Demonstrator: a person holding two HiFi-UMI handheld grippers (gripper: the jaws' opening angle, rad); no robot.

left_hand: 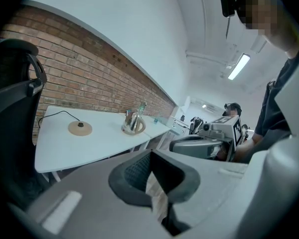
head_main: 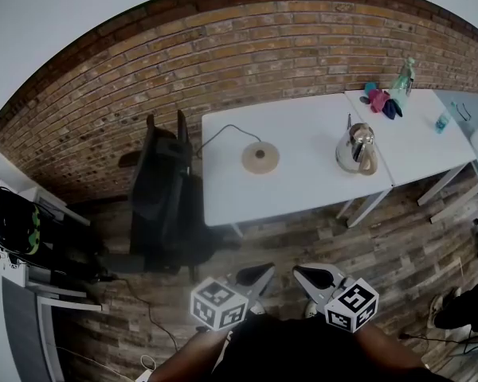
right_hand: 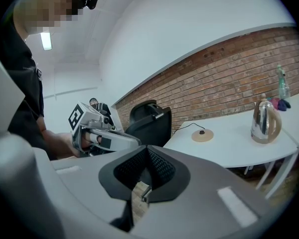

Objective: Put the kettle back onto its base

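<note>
A steel kettle [head_main: 357, 150] with a tan handle stands upright near the right end of a white table [head_main: 303, 185]. Its round tan base [head_main: 260, 157] lies bare near the table's middle, well left of the kettle, with a dark cord running off to the wall. Both show again in the left gripper view, kettle [left_hand: 133, 123] and base [left_hand: 80, 128], and in the right gripper view, kettle [right_hand: 265, 123] and base [right_hand: 203, 135]. My left gripper [head_main: 259, 274] and right gripper [head_main: 307, 275] hang close to my body, well short of the table. Both are shut and hold nothing.
A black office chair [head_main: 163, 189] stands at the table's left end. A second white table [head_main: 418, 146] adjoins on the right, carrying a green bottle [head_main: 404, 76] and pink and blue items [head_main: 380, 99]. A brick wall runs behind. Shelving [head_main: 24, 237] stands at far left on the wooden floor.
</note>
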